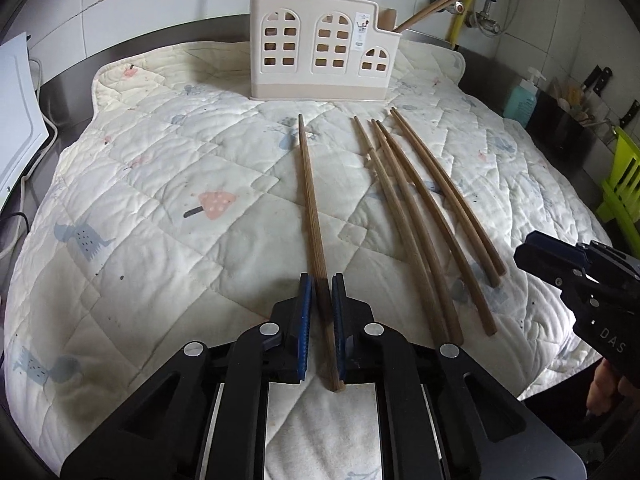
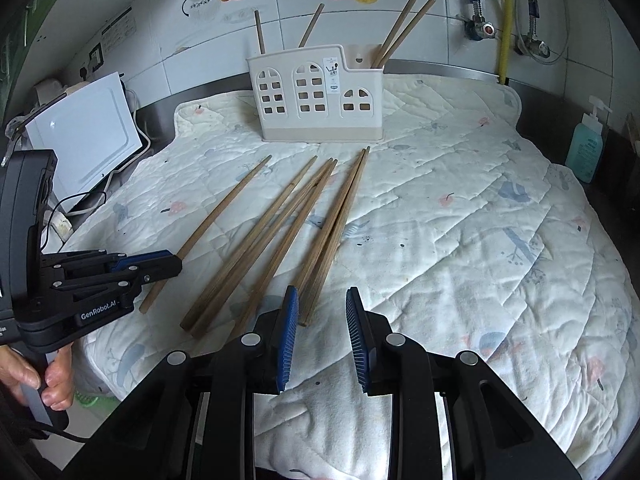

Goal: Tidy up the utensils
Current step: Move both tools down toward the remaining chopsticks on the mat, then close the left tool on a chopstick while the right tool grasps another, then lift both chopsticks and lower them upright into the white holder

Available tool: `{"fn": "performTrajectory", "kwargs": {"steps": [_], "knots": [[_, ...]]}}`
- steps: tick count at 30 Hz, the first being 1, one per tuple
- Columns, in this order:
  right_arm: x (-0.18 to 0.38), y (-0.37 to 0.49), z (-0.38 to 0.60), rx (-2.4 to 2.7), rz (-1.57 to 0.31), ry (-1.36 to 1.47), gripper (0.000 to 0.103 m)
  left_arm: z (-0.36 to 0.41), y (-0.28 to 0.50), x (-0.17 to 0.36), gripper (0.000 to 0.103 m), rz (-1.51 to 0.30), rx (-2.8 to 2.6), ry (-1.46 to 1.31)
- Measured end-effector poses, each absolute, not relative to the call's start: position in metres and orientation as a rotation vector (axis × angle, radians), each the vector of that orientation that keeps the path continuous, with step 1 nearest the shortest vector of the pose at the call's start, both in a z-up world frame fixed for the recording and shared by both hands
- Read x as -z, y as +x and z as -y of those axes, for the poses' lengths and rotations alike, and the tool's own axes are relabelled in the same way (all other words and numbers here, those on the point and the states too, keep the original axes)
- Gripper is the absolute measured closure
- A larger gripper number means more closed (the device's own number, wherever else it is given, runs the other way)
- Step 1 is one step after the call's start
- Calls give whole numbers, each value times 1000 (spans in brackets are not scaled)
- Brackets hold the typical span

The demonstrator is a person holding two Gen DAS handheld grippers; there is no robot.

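Observation:
My left gripper (image 1: 320, 280) is shut on the thick end of one wooden chopstick (image 1: 310, 200), which lies on the quilted mat (image 1: 160, 184) pointing toward the holder. It also shows in the right wrist view (image 2: 218, 216), held by the left gripper (image 2: 168, 264). Several more chopsticks (image 1: 424, 216) lie to its right, also seen in the right wrist view (image 2: 288, 232). The cream house-shaped utensil holder (image 1: 320, 48) stands at the mat's far edge with several chopsticks in it; it also shows in the right wrist view (image 2: 316, 96). My right gripper (image 2: 322, 296) is open and empty just over the near ends of the loose chopsticks.
A white appliance (image 2: 84, 136) with cables stands left of the mat. A blue soap bottle (image 2: 586, 148) stands at the right. A knife rack and green object (image 1: 620, 176) are at the far right. Pipes run on the tiled wall (image 2: 504, 20).

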State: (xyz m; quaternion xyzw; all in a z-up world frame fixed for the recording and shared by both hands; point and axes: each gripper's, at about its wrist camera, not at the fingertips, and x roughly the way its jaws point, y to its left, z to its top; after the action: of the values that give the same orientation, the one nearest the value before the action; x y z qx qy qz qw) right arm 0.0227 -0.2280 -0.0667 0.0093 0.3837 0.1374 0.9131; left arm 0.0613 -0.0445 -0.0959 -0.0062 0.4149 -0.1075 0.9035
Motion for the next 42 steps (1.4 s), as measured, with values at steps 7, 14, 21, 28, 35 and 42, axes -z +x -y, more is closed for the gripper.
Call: {"fn": "performTrajectory", "kwargs": {"steps": [7, 14, 21, 28, 35, 42], "knots": [[79, 29, 222, -279, -822, 26, 78, 34, 66, 98, 93, -868, 202, -16], [84, 38, 222, -213, -820, 10, 90, 37, 64, 100, 93, -859, 196, -13], [88, 47, 217, -204, -803, -8, 91, 43, 68, 101, 93, -839, 191, 18], [80, 44, 224, -192, -781, 14, 96, 38, 73, 94, 97, -834, 223, 0], [30, 33, 234, -175, -643, 1, 96, 28, 70, 65, 98, -755, 265, -25], [-32, 41, 240, -186, -490, -3, 96, 18, 81, 26, 98, -674, 298, -51]]}}
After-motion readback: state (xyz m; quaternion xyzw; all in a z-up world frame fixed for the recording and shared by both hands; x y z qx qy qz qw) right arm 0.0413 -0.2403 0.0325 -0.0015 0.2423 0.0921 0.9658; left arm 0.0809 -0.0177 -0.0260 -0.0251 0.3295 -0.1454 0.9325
